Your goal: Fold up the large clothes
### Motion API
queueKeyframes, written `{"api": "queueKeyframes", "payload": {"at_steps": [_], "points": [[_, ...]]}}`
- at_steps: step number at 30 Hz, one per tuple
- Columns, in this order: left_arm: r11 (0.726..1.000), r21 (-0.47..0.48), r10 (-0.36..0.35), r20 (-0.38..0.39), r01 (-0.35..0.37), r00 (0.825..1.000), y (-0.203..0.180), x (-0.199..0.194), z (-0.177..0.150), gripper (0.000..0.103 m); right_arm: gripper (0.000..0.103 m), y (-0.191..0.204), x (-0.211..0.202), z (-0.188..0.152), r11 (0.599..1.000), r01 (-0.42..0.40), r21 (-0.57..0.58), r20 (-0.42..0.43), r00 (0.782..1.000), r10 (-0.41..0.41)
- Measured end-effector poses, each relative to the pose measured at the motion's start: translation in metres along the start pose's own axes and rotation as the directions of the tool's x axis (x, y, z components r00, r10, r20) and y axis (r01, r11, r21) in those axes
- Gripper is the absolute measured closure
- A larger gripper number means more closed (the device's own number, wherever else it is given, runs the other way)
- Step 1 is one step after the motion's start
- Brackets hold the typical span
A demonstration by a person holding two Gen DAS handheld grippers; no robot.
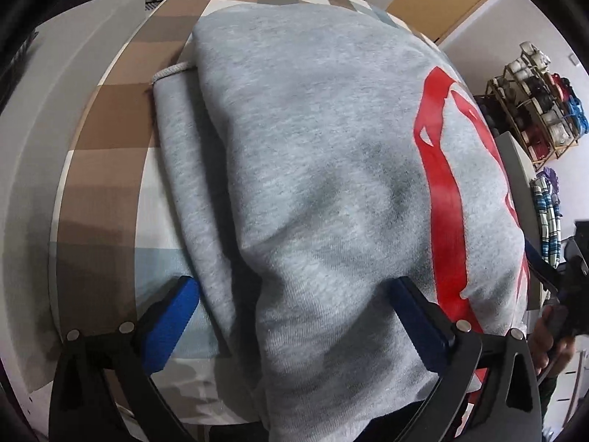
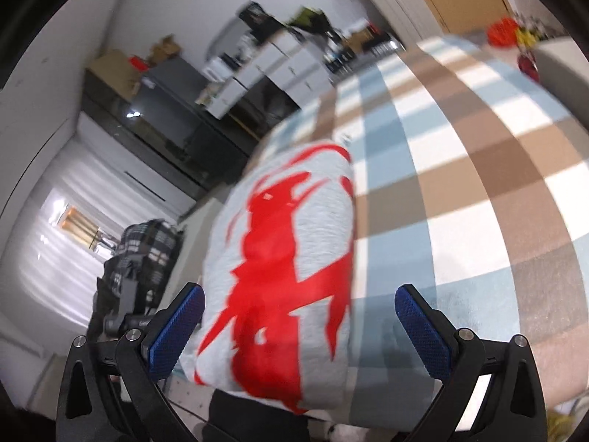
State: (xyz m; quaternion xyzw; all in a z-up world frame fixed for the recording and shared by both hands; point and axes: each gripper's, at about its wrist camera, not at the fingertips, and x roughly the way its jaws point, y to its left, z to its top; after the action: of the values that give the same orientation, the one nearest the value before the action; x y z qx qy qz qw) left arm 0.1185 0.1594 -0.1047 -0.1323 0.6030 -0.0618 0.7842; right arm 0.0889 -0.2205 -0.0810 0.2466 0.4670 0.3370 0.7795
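A grey hoodie (image 1: pixel 313 169) with a red print (image 1: pixel 441 169) lies folded into a thick bundle on a checked bed cover (image 1: pixel 110 169). A white drawstring (image 1: pixel 169 73) sticks out at its far left. My left gripper (image 1: pixel 294 316) is open, its blue pads on either side of the bundle's near edge. In the right wrist view the same hoodie (image 2: pixel 324 221) shows its red print (image 2: pixel 272 265). My right gripper (image 2: pixel 300 316) is open, its pads spread around the near end of the bundle. The right view is blurred.
The checked cover (image 2: pixel 460 169) stretches to the right of the hoodie. A grey bed frame (image 1: pixel 48 118) runs along the left. A shoe rack (image 1: pixel 533 103) stands at the far right, checked clothes (image 2: pixel 147 254) lie beside the bed, and cabinets (image 2: pixel 257 73) stand behind.
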Motion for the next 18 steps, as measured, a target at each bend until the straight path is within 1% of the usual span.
{"api": "queueKeyframes", "payload": {"at_steps": [4, 7, 8, 10, 12, 13, 14, 15, 16, 18], "points": [[0.999, 0.046, -0.023, -0.026, 0.024, 0.999, -0.003, 0.002, 0.006, 0.002, 0.000, -0.006, 0.014, 0.008, 0.999, 0.003, 0.039, -0.077, 0.997, 0.000], [0.997, 0.054, -0.056, -0.033, 0.058, 0.998, 0.000, 0.002, 0.010, 0.002, 0.000, -0.016, 0.030, 0.010, 0.995, -0.021, 0.100, -0.142, 0.989, 0.035], [0.996, 0.060, -0.068, -0.037, 0.070, 0.997, -0.003, 0.006, 0.018, 0.002, 0.000, -0.017, 0.033, 0.010, 0.994, -0.026, 0.111, -0.156, 0.987, 0.043], [0.991, 0.067, -0.114, -0.045, 0.117, 0.992, 0.001, 0.004, 0.021, 0.002, 0.000, -0.021, 0.044, 0.008, 0.992, -0.027, 0.127, -0.195, 0.979, 0.052], [0.976, 0.060, -0.206, -0.063, 0.210, 0.977, 0.007, 0.004, 0.028, 0.002, 0.000, -0.020, 0.053, 0.007, 0.990, -0.036, 0.134, -0.233, 0.970, 0.067], [0.966, 0.044, -0.251, -0.069, 0.254, 0.966, 0.012, 0.005, 0.032, 0.002, 0.000, -0.019, 0.057, 0.007, 0.990, -0.042, 0.137, -0.247, 0.966, 0.075], [0.954, 0.024, -0.296, -0.077, 0.299, 0.952, 0.016, 0.006, 0.038, 0.002, 0.000, -0.017, 0.061, 0.007, 0.991, -0.035, 0.131, -0.259, 0.963, 0.068], [0.943, 0.005, -0.331, -0.082, 0.333, 0.940, 0.020, 0.008, 0.041, 0.002, 0.000, -0.014, 0.063, 0.007, 0.994, -0.006, 0.110, -0.266, 0.963, 0.035], [0.926, -0.025, -0.377, -0.089, 0.377, 0.922, 0.025, 0.010, 0.046, 0.002, 0.000, -0.011, 0.066, 0.006, 0.996, 0.013, 0.090, -0.275, 0.961, 0.012], [0.888, -0.085, -0.458, -0.102, 0.451, 0.883, 0.033, 0.014, 0.051, 0.002, 0.000, -0.009, 0.068, 0.006, 0.996, 0.001, 0.093, -0.293, 0.956, 0.027]]}}
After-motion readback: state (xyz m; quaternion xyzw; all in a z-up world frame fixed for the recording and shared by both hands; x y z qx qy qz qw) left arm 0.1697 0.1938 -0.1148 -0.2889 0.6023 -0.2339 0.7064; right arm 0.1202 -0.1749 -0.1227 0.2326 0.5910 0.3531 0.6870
